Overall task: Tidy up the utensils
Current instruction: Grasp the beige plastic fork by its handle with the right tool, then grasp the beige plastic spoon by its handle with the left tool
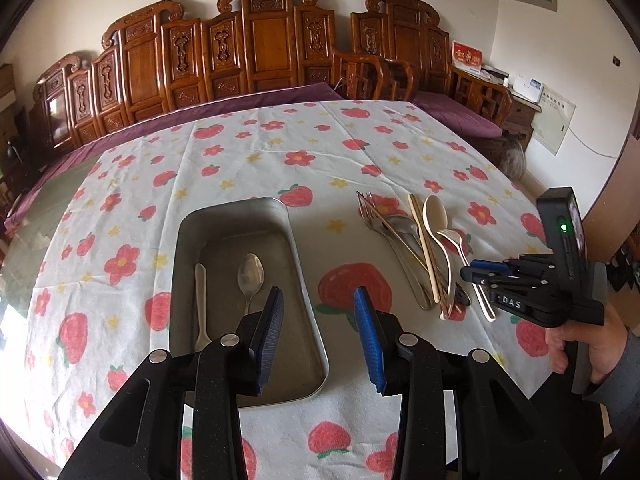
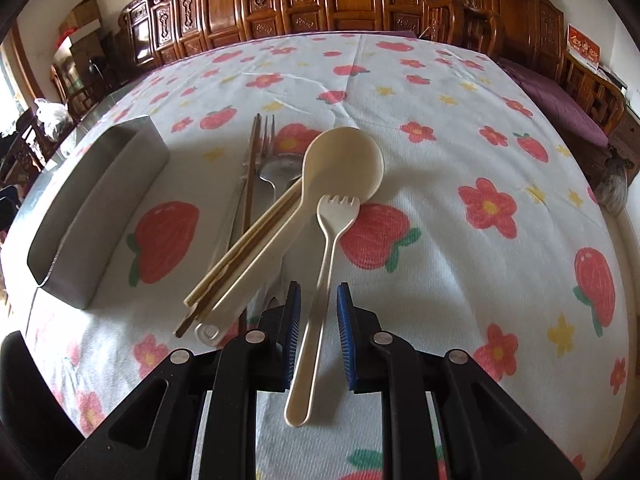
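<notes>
Cream spork (image 2: 320, 280) lies between parted blue pads (image 2: 347, 340).

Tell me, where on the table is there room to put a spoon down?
Room: the cloth strip between the metal tray and the utensil pile, the wide far cloth toward the wooden bench, and the tray's right half beside the metal spoon. Crowded: the pile, where the right gripper straddles the cream spork.
</notes>
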Motion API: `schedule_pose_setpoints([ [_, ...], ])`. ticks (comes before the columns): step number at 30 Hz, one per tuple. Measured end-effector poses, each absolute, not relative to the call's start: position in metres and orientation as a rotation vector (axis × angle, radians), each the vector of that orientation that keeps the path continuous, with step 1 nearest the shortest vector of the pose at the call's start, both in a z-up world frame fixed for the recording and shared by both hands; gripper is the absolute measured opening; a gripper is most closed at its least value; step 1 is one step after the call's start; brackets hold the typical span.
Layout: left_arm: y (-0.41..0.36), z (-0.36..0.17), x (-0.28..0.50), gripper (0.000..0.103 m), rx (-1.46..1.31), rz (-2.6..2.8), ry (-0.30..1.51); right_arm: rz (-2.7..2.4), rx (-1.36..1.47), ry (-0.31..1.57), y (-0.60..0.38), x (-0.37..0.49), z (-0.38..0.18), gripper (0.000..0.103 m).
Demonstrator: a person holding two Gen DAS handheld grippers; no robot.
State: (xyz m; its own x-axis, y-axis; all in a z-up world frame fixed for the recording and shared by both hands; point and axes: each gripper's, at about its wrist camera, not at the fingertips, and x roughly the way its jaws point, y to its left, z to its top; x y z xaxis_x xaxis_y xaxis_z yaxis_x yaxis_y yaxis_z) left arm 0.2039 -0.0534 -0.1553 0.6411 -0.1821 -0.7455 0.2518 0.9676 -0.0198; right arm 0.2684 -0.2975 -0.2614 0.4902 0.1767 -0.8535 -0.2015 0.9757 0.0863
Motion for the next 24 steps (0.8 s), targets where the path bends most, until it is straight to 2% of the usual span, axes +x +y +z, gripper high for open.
schedule_pose_setpoints([
  [1, -0.055, -0.155, 0.203, 0.035, 0.092, -0.250, 0.839, 0.218, -0.044, 1.042, -0.298, 0.269, -0.263, 0.020],
  [3, -0.057, -0.155, 0.203, 0.035, 0.096, -0.252, 0.839, 0.206, -0.072, 1.044, -0.301, 0.267, -0.263, 0.010],
  [9, -0.066, -0.156, 0.201, 0.035, 0.108, -0.267, 0.844, 0.193, -0.078, 1.055, -0.324, 0.258, -0.257, 0.010],
  [24, -0.115, -0.160, 0.213, 0.035, 0.162, -0.323, 0.852, 0.216, 0.031, 0.916, -0.366, 0.225, -0.196, 0.010],
])
